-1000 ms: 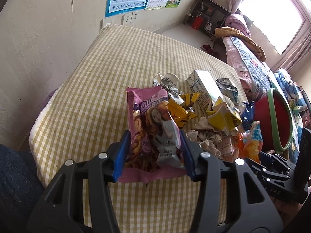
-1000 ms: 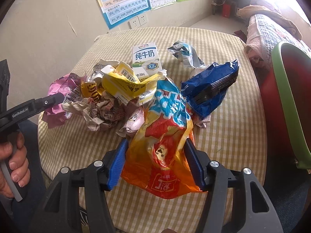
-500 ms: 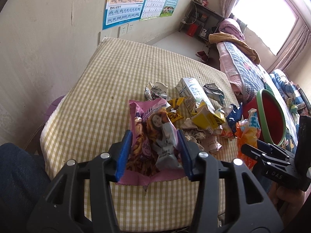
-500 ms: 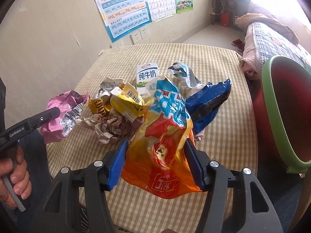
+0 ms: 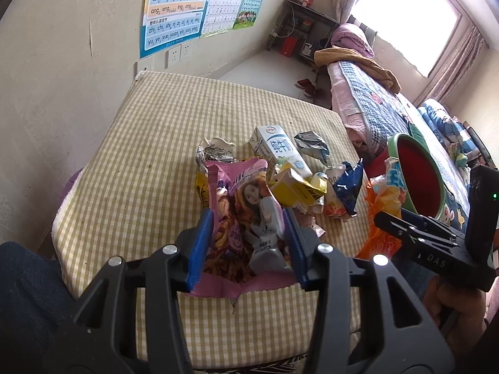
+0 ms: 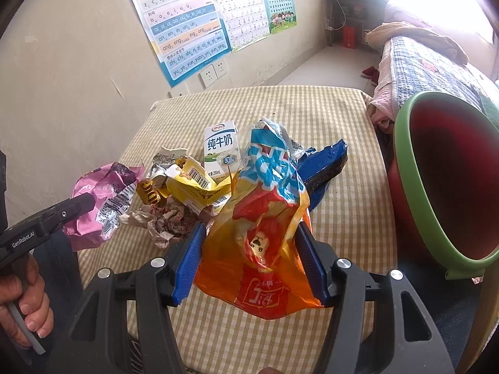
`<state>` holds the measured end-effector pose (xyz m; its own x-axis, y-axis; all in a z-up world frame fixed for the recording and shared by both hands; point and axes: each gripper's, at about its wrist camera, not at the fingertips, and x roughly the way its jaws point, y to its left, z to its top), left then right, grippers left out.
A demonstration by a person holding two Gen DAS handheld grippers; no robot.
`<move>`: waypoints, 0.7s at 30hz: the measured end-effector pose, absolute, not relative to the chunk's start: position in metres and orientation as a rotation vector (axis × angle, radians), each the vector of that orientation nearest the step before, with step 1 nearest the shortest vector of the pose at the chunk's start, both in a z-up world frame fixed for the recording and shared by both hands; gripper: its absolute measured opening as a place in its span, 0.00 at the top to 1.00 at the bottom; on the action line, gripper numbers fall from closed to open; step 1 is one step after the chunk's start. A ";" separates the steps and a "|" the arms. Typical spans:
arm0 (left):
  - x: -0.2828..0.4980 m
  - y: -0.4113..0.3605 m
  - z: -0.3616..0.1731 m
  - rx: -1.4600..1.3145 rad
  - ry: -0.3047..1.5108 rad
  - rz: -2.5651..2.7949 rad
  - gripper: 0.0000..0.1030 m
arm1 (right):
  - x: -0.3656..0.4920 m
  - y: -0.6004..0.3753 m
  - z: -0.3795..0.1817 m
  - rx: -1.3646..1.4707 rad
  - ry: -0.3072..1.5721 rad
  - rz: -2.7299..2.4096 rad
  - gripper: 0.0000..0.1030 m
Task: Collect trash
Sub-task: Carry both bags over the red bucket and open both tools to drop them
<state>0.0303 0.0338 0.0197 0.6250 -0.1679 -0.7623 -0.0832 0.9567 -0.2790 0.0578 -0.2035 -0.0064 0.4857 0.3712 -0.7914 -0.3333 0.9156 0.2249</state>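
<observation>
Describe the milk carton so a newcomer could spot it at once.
On the checked table, look at the far edge of the litter pile. The milk carton lies there, the only white box with blue characters, behind the crushed yellow carton.

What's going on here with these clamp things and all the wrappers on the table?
A person is clearing trash with two hand-held grippers. The left gripper is clamped on a crumpled pink snack bag, the right gripper on an orange and blue crisp bag. A white milk carton, a yellow carton and a blue wrapper lie on the checked tablecloth. A red bin with a green rim stands beside the table.
</observation>
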 end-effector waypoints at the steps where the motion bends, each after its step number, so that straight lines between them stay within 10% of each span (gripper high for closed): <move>1: 0.031 0.031 0.022 -0.298 0.896 -0.057 0.58 | 0.058 -0.205 -0.005 0.047 0.969 0.429 0.44; 21: 0.064 -0.051 0.068 -0.214 0.839 -0.231 0.58 | 0.066 -0.277 0.029 0.130 0.853 0.313 0.44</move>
